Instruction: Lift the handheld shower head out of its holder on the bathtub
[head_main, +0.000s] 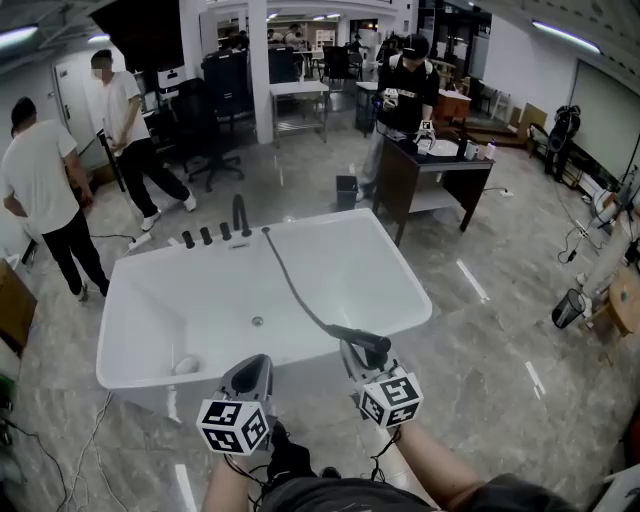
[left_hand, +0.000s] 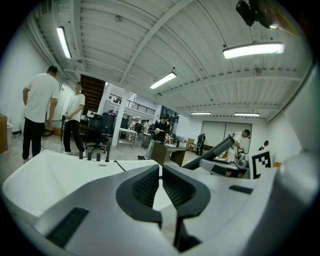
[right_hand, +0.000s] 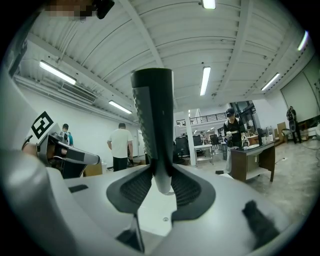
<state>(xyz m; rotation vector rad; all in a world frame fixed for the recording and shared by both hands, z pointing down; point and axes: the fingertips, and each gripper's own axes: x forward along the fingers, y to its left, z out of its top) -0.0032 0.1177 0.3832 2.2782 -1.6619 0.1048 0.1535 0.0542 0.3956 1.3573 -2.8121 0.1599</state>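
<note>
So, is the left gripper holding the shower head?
No, the right gripper is clamped on the shower head; the left gripper is shut with nothing in it.

floor: glossy grey stone-look tiled floor (head_main: 500, 330), mirroring the ceiling lights.
near, on the floor: white rectangular bathtub (head_main: 400, 300), standing straight on the tiles.
on the tub's far rim: curved black tap (head_main: 241, 214), with a row of short black knobs (head_main: 206, 236) just beside it.
beyond the tub, on the floor: small black bin (head_main: 346, 191), dark wooden desk (head_main: 432, 180), black office chair (head_main: 215, 135), white metal table (head_main: 298, 100).
left of the tub, on the floor: thin dark cable (head_main: 90, 440) trailing over the tiles.
</note>
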